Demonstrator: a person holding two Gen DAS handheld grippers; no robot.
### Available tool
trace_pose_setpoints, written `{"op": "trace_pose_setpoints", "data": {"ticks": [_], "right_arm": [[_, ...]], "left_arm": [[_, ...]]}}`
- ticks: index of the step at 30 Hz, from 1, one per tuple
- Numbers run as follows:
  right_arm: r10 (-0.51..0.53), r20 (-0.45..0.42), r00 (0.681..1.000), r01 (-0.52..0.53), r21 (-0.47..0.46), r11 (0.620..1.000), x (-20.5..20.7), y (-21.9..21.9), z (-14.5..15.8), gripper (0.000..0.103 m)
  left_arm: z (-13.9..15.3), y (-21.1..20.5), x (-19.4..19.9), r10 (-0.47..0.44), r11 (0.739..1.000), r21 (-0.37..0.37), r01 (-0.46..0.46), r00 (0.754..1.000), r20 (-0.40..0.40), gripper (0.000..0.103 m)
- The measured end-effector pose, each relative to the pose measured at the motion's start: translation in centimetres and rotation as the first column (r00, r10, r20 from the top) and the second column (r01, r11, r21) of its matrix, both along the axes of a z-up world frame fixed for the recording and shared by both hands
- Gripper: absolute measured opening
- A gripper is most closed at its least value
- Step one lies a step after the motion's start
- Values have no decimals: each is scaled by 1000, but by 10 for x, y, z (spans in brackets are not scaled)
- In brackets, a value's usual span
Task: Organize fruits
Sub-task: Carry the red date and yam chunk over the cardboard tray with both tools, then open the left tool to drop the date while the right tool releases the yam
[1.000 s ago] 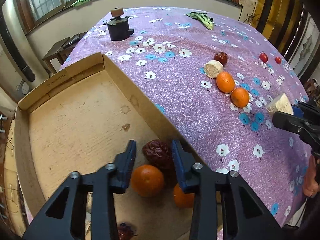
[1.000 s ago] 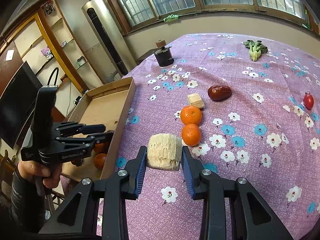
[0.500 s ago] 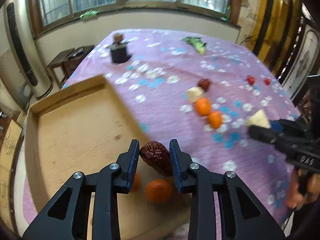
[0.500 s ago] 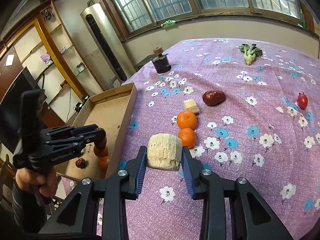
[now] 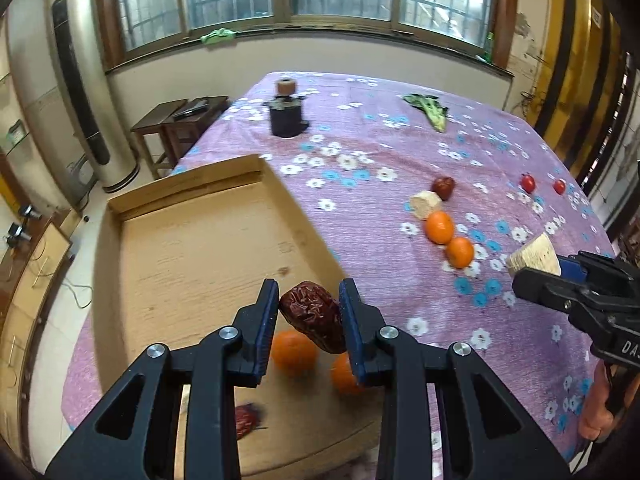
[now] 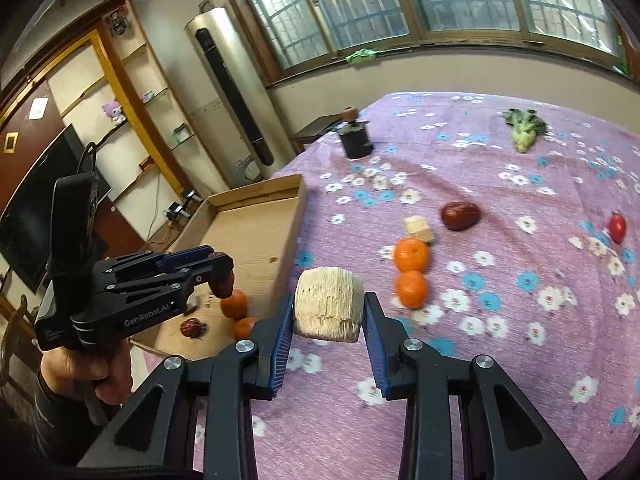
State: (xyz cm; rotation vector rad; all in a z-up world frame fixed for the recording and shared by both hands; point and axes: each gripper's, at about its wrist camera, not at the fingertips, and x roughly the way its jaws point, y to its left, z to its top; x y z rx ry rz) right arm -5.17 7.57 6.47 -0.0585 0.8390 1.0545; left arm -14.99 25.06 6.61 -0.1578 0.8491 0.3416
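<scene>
Your left tongs [image 5: 308, 316] pinch a wrinkled dark-red date [image 5: 313, 315] between their blue pads, in the air above the near end of the shallow cardboard box [image 5: 192, 240], where two oranges [image 5: 294, 352] and another date [image 5: 245, 420] lie. Your right tongs [image 6: 328, 312] clamp a pale, ribbed corn chunk [image 6: 329, 303] over the bench's purple flowered cloth [image 6: 520, 360]. Two smooth oranges [image 6: 411, 254], a small pale block [image 6: 418, 229] and a glossy date [image 6: 460, 215] lie just beyond.
</scene>
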Motion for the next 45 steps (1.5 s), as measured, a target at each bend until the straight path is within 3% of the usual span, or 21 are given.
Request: {"op": "trace_pose_setpoints", "data": {"ticks": [18,30,42,45], "right_arm": [[196,-23,980,-197,-52,979,-32,111,-21,34],[213,-28,977,-214,-155,964,-21,166,-49,34],[232,-17,973,-230,-223,947,-26,176,-64,38],[231,-18,973,-230,-218,948,-27,175,-64,38]], "left_arm": [[-14,74,-39,174,985,-3,-174,984,-23,28],[-38,90,-32,210,977,-11,-212,975,-76,29],[-47,89,-28,236,972,5,-237,964,-127,30],[-48,89,-29,251,968,22,-251,958,-138,51]]}}
